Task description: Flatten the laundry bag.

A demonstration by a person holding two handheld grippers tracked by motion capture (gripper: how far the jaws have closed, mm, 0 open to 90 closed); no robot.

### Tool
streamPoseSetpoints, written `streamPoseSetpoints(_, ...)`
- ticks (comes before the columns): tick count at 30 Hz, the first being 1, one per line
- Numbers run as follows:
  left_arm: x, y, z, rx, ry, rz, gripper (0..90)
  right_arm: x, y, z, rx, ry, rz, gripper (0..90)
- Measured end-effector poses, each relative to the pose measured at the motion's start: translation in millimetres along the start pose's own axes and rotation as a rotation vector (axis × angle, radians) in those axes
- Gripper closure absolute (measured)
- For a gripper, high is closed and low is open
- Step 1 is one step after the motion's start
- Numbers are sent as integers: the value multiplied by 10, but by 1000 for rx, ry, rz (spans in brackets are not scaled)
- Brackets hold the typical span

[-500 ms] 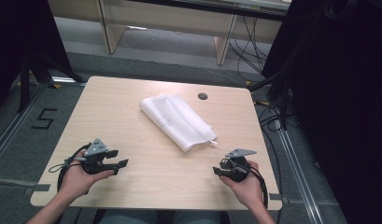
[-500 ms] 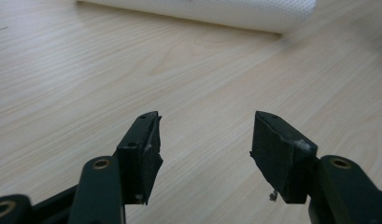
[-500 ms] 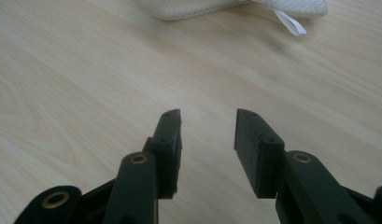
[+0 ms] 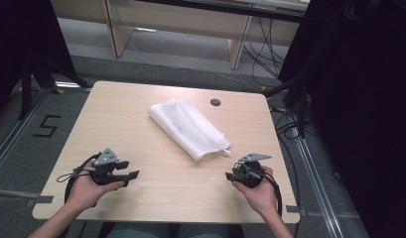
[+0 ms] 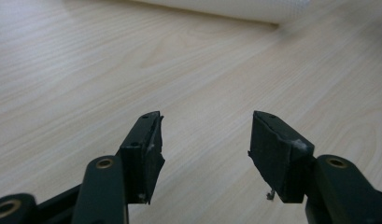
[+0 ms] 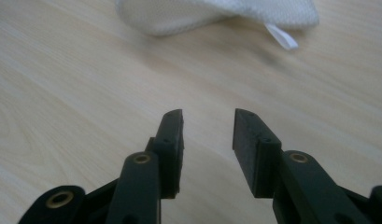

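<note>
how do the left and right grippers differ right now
The left gripper sits near the table's left front; the right gripper sits at the right front, nearer the white cloth. In their own views, the left gripper's fingers gape wider than the right's. The right gripper view shows the cloth's tab; the left gripper view shows a plain cloth edge. Both are open, empty and apart from the cloth.

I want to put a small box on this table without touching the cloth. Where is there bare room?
The table is bare left of the folded white cloth, from the far edge down toward the left gripper. The near strip between that and the right gripper is also bare. It is tighter at the cloth's near end, close to the right gripper, and by the round hole.
</note>
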State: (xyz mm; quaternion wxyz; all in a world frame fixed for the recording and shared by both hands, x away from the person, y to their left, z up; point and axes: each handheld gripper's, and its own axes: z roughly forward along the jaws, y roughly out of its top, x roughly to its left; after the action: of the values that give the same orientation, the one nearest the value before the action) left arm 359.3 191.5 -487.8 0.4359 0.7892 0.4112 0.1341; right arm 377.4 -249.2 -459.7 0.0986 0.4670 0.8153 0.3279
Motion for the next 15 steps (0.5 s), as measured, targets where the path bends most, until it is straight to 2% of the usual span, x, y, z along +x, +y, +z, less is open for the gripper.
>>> streamPoseSetpoints(1,2,-7,-6,-6,-1,1,434,13,33,3,17,21,0,623)
streamPoseSetpoints(2,-7,-8,-10,-9,-3,-14,434,22,57,29,8,18,-13,620)
streamPoseSetpoints(3,-12,-9,-12,-10,-1,-10,433,16,90,58,-6,30,-32,614)
streamPoseSetpoints(4,-7,-2,-25,9,-2,4,434,18,121,86,-11,39,-30,606)
streamPoseSetpoints(5,-20,2,-9,-6,-5,-9,434,22,150,102,3,43,-32,599)
streamPoseSetpoints(7,-27,12,5,-8,-2,5,433,36,224,108,36,62,-4,590)
streamPoseSetpoints(8,-26,15,15,-1,-10,11,433,41,250,124,30,53,-8,587)
streamPoseSetpoints(9,-37,14,35,-14,-9,0,433,38,301,144,32,51,-13,574)
streamPoseSetpoints(10,-29,17,35,3,-15,7,432,34,334,160,33,43,-20,560)
streamPoseSetpoints(12,-40,12,63,-4,-14,-5,431,38,430,194,35,40,-40,527)
streamPoseSetpoints(15,-24,22,51,10,-19,14,431,97,588,271,14,32,-42,477)
